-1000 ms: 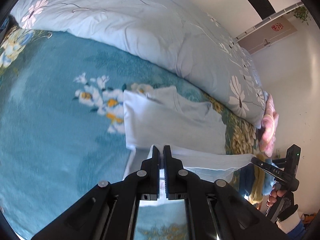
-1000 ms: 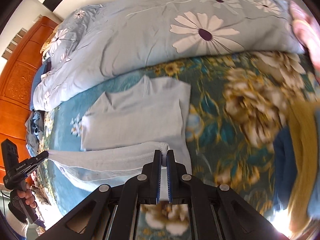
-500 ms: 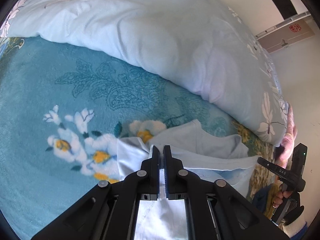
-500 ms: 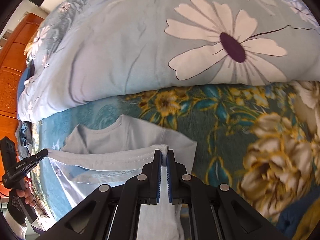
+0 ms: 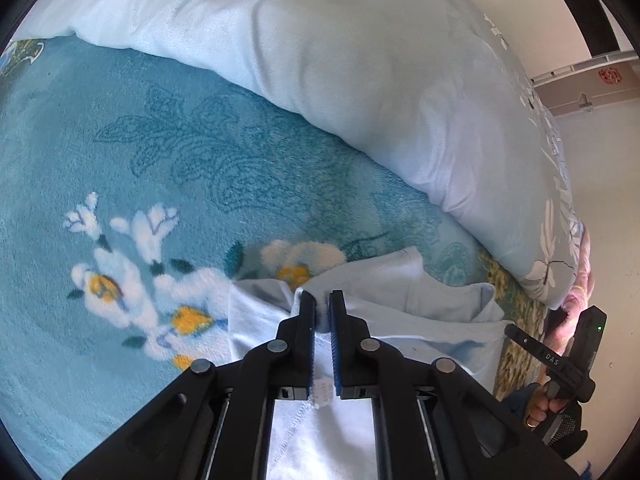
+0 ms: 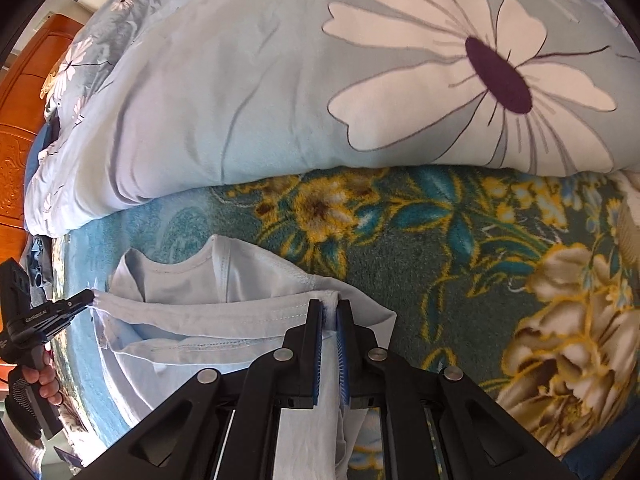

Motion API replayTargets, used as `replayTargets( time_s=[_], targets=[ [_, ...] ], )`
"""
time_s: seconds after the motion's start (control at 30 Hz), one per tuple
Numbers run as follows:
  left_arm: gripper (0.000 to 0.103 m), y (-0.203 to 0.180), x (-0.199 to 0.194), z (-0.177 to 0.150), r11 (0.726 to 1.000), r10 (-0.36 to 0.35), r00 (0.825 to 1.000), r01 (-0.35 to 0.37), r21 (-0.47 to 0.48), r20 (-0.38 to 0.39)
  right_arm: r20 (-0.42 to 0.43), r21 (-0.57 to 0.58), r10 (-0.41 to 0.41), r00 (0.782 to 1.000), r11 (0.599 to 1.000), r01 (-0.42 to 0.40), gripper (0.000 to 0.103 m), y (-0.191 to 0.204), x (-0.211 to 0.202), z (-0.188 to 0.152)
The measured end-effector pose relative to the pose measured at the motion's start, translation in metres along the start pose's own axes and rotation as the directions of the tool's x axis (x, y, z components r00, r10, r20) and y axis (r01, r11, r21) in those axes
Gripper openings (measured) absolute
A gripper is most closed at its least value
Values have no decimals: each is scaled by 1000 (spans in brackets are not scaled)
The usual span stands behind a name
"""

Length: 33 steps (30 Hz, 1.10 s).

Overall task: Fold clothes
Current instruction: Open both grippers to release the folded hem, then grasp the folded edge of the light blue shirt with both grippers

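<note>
A pale blue T-shirt [image 5: 416,300] lies on the teal floral blanket [image 5: 180,168], partly folded over itself. My left gripper [image 5: 321,300] is shut on the shirt's hem corner, low over the collar end. My right gripper [image 6: 329,307] is shut on the other hem corner; the hem edge [image 6: 208,312] stretches between the two grippers, just short of the neckline [image 6: 180,268]. The left gripper also shows in the right wrist view [image 6: 86,300], and the right gripper in the left wrist view [image 5: 516,330].
A rolled light-blue duvet with white daisies [image 6: 320,80] lies just behind the shirt. An orange wooden headboard [image 6: 16,128] stands at far left. Pink cloth [image 5: 580,280] sits at the duvet's end, with a white wall [image 5: 600,160] beyond.
Both grippers carried the shirt's hem forward over its body toward the collar and lowered it; the duvet now looms closer in both views.
</note>
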<state>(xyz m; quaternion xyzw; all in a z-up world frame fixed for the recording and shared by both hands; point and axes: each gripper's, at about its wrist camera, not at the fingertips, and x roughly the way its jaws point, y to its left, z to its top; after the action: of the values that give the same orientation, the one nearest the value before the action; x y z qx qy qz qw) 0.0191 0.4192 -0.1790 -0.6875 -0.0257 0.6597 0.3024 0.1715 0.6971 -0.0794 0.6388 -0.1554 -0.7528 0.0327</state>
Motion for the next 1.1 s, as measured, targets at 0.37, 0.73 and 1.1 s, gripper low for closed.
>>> replayTargets(
  time_s=[0.37, 0.73, 1.1],
  targets=[
    [46, -16, -34, -19, 978, 97, 993, -107, 179, 64, 115, -4, 5, 993, 1000, -4, 43, -12, -49, -20],
    [47, -44, 25, -9, 888, 227, 974, -218, 405, 26, 33, -77, 4, 999, 997, -1, 43, -11, -8, -22],
    [46, -39, 42, 5, 892, 213, 977, -207, 402, 28, 10, -167, 25, 1000, 986, -23, 43, 8, 11, 10]
  ],
)
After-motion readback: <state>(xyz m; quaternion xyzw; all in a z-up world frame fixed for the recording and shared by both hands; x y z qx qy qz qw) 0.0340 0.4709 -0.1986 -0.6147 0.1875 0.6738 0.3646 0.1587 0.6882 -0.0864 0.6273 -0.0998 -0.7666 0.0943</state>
